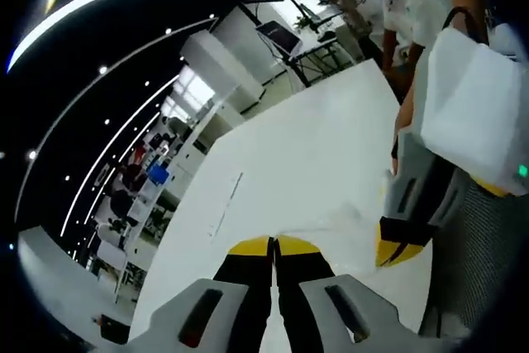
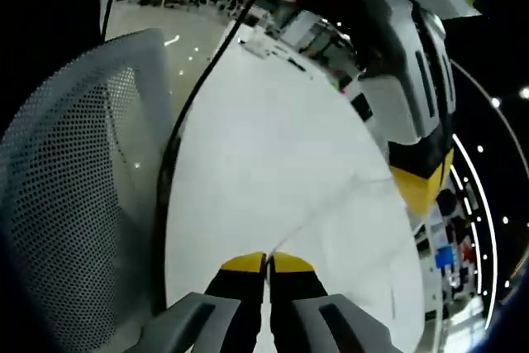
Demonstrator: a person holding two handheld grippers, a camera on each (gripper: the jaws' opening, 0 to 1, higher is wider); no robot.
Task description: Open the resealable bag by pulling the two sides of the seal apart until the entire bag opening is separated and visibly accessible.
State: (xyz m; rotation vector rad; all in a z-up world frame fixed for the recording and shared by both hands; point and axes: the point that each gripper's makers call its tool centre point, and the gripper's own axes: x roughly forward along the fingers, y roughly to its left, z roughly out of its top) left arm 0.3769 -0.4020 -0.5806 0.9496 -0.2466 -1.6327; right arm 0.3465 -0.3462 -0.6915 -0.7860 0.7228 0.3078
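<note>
Both grippers point(image 1: 274, 245) point(image 2: 267, 263) clamped on bag point(image 1: 331, 225) edge.

The left gripper view looks forward along its 2 jaws, close above the white tabletop point(image 1: 306, 163), toward a dim office hall. The right gripper view faces the opposite way across the same tabletop point(image 2: 273, 163), close beside a grey mesh chair back point(image 2: 74, 171).
</note>
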